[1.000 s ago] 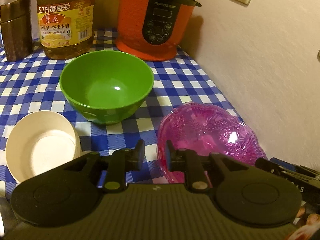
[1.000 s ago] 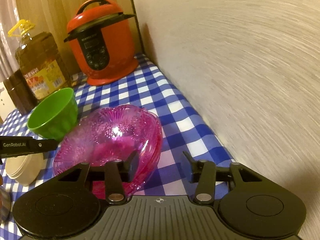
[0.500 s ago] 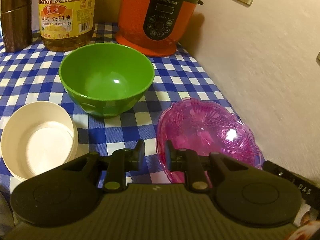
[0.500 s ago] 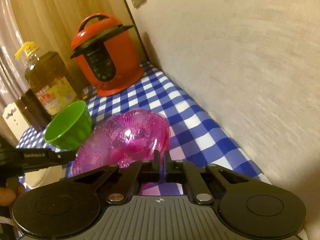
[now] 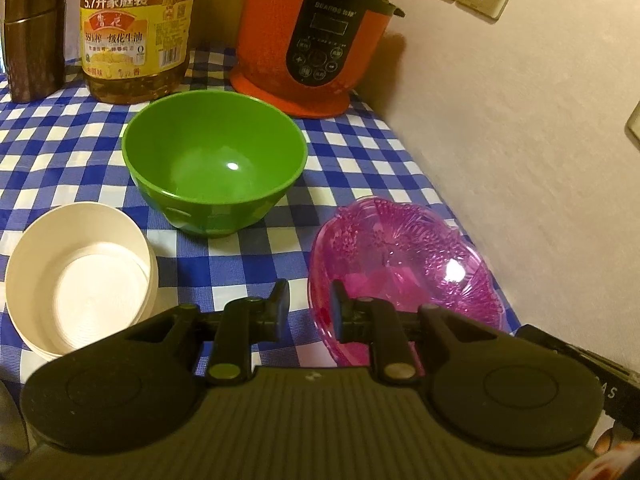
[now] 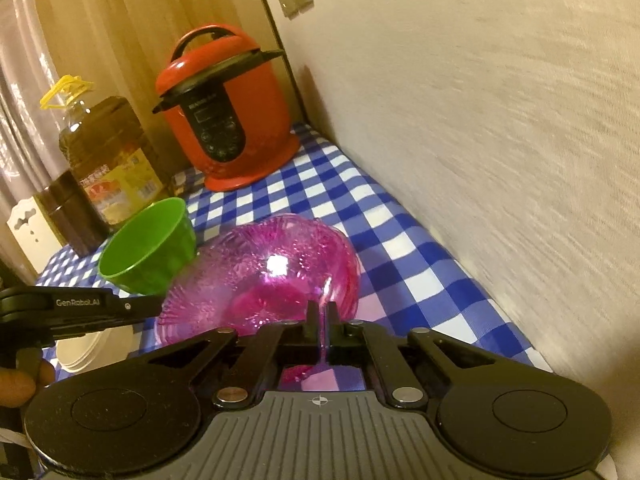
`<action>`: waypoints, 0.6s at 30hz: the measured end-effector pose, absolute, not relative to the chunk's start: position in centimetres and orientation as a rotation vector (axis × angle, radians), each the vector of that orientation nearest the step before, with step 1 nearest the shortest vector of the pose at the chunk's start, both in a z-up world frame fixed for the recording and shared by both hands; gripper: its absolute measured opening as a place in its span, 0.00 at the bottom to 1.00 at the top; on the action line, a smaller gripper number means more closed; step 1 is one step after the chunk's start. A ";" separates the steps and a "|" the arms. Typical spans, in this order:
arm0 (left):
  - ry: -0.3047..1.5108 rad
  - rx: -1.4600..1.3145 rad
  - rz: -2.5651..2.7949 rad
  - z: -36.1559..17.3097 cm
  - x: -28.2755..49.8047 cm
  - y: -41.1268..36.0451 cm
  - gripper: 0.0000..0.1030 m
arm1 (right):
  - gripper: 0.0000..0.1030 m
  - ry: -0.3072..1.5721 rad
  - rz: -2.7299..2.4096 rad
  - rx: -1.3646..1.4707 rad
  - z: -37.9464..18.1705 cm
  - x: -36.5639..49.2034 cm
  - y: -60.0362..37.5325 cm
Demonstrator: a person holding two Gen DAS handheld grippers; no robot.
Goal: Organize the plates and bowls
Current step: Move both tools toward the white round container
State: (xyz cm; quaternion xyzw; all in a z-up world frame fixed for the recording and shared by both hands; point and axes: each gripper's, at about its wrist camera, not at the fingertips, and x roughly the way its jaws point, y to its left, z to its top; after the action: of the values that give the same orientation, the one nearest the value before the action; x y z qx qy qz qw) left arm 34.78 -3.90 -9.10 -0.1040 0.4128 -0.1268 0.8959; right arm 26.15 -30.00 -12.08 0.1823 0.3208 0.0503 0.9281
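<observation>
Right claw [image 6: 319,316] now clamping the pink bowl [image 6: 260,276] rim, having just snapped shut; readying lift toward stacking. Left claw [image 5: 308,310] hovering slightly parted, empty.

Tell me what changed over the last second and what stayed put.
The right gripper shut its jaws on the near rim of the pink glass bowl, which has tipped up slightly. The left gripper kept its narrow gap, holding nothing. The green bowl, white bowls and red cooker stayed put.
</observation>
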 end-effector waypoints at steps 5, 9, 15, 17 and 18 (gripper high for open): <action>0.840 -0.227 -0.272 -8.1 34.1 -3.4 0.17 | 0.42 0.647 0.123 0.374 -10.9 25.7 -29.3; 0.837 -0.234 -0.271 -7.3 33.4 -2.7 0.17 | 0.45 0.643 0.137 0.384 -9.5 25.5 -28.7; 0.824 -0.226 -0.246 -5.9 32.3 -0.8 0.17 | 0.45 0.630 0.171 0.408 -6.8 25.7 -27.4; 0.826 -0.225 -0.224 -5.5 32.0 0.1 0.17 | 0.45 0.631 0.185 0.407 -5.9 25.8 -26.8; 0.827 -0.222 -0.210 -5.3 31.8 0.5 0.17 | 0.45 0.632 0.191 0.404 -5.5 25.8 -26.4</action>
State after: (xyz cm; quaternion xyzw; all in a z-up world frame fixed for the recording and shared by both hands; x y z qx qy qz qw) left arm 31.81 0.54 -5.29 -0.1075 0.4003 -0.1016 0.9044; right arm 25.82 -26.37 -5.54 0.1969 0.3083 0.0931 0.9260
